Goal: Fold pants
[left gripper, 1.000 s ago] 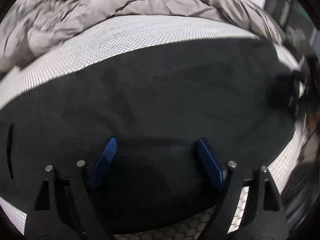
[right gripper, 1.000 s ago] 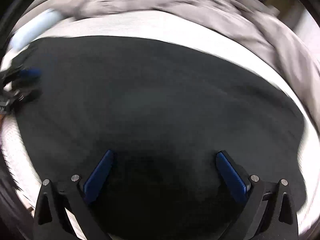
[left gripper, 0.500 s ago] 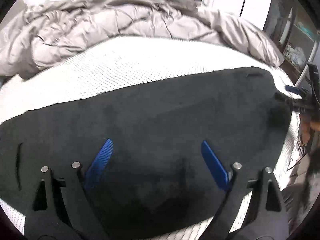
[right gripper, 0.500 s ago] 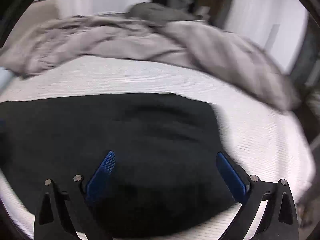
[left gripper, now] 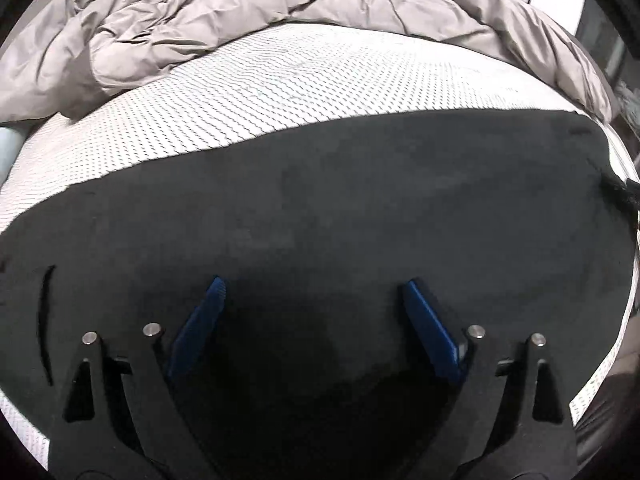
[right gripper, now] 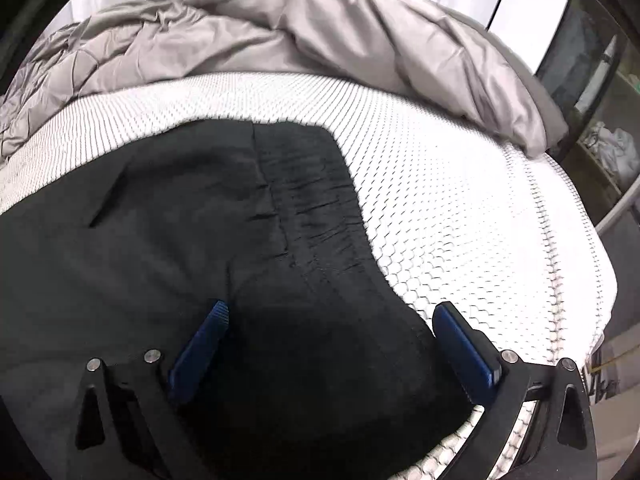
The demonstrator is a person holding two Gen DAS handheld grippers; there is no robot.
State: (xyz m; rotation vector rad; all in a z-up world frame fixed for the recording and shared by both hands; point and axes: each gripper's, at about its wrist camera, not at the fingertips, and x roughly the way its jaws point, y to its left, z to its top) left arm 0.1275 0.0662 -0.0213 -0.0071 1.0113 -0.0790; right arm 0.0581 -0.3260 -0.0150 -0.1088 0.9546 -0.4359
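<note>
Black pants (left gripper: 320, 200) lie flat across a white mesh mattress (left gripper: 280, 88), with a pocket slit (left gripper: 44, 320) at the left. My left gripper (left gripper: 315, 282) hovers over the middle of the cloth. Its jaws are wide apart and closing a little, and the pads pinch nothing. In the right wrist view the same pants (right gripper: 180, 220) end in a gathered waistband (right gripper: 316, 192). My right gripper (right gripper: 332, 306) stands open over that end. Its left finger is above the cloth and its right finger is at the cloth's edge by the mattress (right gripper: 460, 200).
A crumpled grey duvet (left gripper: 200, 12) is heaped along the far side of the bed, also seen in the right wrist view (right gripper: 320, 32). The mattress edge drops off at the right, where shelving (right gripper: 600, 140) stands beside the bed.
The right gripper has swung along the pants from their middle to the waistband end and has left the left wrist view. The left gripper shifted slightly. Both stayed open.
</note>
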